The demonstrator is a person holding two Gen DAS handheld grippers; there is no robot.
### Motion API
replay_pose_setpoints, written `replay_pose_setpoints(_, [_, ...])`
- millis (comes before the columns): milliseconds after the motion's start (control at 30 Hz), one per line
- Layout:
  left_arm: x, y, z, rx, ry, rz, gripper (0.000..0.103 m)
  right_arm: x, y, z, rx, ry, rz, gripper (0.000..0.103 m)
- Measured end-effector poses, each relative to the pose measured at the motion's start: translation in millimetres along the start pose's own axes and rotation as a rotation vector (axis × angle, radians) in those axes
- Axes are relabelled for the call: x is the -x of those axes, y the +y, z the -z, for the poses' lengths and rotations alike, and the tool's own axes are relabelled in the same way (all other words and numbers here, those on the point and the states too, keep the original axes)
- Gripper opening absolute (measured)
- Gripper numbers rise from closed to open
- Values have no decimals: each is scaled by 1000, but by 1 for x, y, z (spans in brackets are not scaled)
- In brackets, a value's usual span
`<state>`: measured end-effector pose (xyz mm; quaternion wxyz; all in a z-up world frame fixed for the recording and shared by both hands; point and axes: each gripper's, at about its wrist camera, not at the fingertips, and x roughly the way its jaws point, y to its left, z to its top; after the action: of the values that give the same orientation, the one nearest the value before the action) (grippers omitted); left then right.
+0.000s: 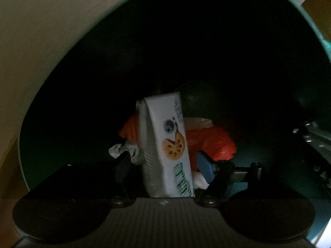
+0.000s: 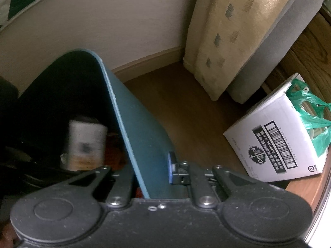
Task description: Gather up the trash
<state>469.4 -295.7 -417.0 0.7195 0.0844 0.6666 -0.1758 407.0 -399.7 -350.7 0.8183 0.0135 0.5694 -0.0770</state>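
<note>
A smooth, matt teal plastic is seen on the bin [image 2: 142, 128]. Inside the bin, a glossy printed cardboard is shown by the biscuit box [image 1: 165, 144], with crinkled orange plastic film [image 1: 215, 142] and crumpled white paper [image 1: 122, 150] beside it. Beside the bin, a wood-grain floor [image 2: 186, 107], a matt white cardboard carton [image 2: 275, 140], thin green plastic bag [image 2: 312, 119] and woven curtain cloth [image 2: 233, 33] are seen.
</note>
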Motion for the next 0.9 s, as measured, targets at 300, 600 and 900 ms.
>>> replay_pose_setpoints(300, [67, 14, 25, -6, -105, 42, 70, 2, -2, -2, -6, 22, 15, 10])
replay_pose_setpoints(600, [142, 36, 56, 13, -142, 17, 70, 16, -26, 5, -97, 14, 81, 30])
replay_pose_setpoints(900, [220, 29, 93, 3, -201, -38, 70, 73, -43, 18, -136, -40, 64, 32])
